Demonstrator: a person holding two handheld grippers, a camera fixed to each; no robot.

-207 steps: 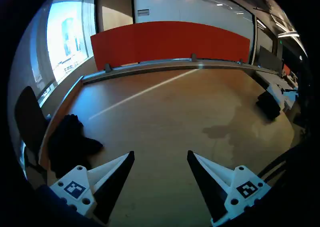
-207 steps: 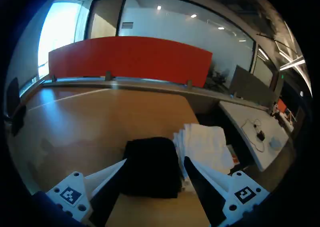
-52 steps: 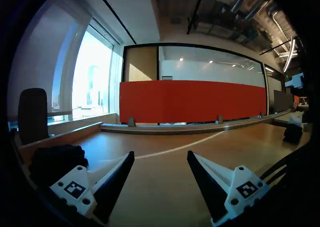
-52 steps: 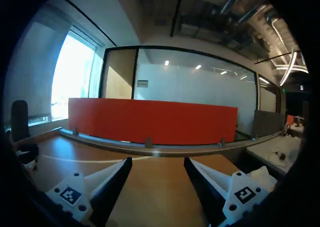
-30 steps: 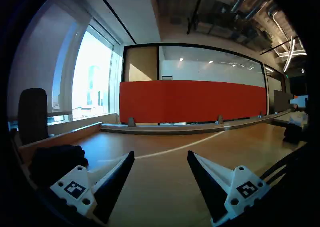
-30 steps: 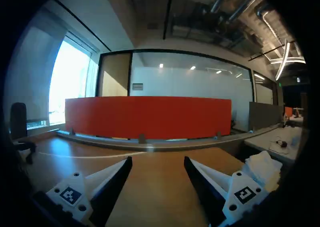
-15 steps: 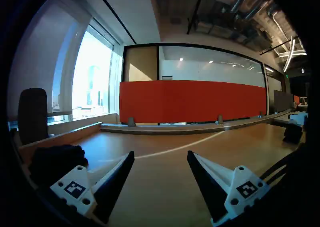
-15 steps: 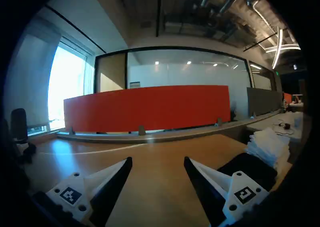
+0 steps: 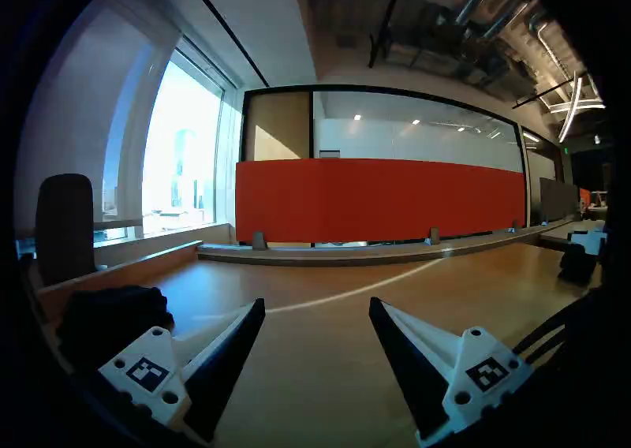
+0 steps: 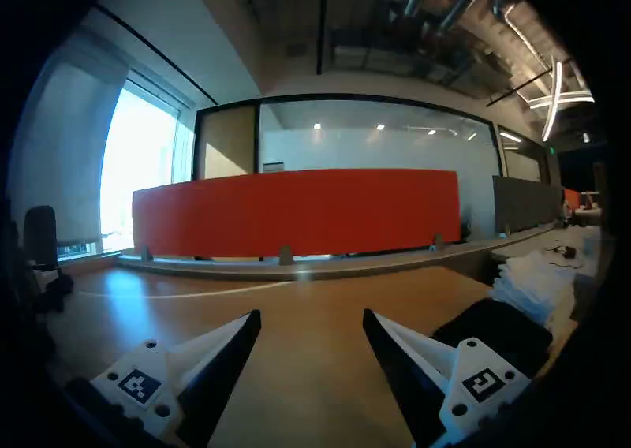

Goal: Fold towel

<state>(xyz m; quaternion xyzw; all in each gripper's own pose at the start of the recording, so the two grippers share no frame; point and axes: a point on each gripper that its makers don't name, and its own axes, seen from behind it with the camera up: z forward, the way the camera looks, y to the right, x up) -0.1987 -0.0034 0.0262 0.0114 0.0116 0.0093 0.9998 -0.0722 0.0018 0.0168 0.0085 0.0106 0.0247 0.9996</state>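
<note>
Leave left hand-held gripper [image 9: 316,301] and right hand-held gripper [image 10: 311,314] spread and empty, as seen now, low over the surface [image 9: 410,278]. Reach for the dark towel [image 9: 114,322] heaped at the left edge. Pinch one corner only, lift slowly, lay flat before folding.

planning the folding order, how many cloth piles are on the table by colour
black: 2, a crumpled heap and a folded pile
white: 1, a towel stack
total: 3
</note>
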